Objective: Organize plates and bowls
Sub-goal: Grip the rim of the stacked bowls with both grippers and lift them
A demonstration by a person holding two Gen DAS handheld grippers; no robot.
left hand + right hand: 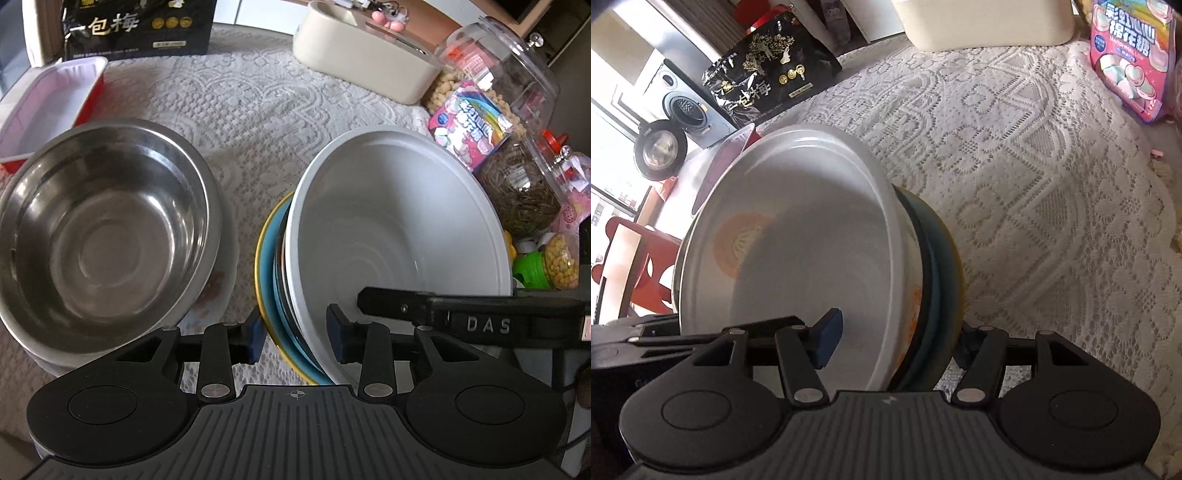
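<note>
Bowls and plates sat on the table's lace cloth [258, 103] in two groups. Towards the left edge we saw a steel bowl [107, 221] resting on a white plate with a flower print [218, 295]. Just beside it stood the stack we were holding — a white bowl [388, 229] on a dark plate, a blue plate [266, 273] and a yellow-rimmed one, all tilted.

Our left gripper [295, 339] straddled the stack's near left rim, one blue pad [255, 339] outside the yellow rim and the other inside the white bowl; whether the pads pressed we could not tell. Our right gripper [897, 343] straddled the opposite rim, its one visible pad [827, 343] standing inside the bowl clear of the wall, the other hidden behind the plates — its grip we could not tell either.

Towards the far edge lay a red tray [51, 107], a black snack bag [136, 26], a cream box [362, 55] and clear jars [495, 74].
</note>
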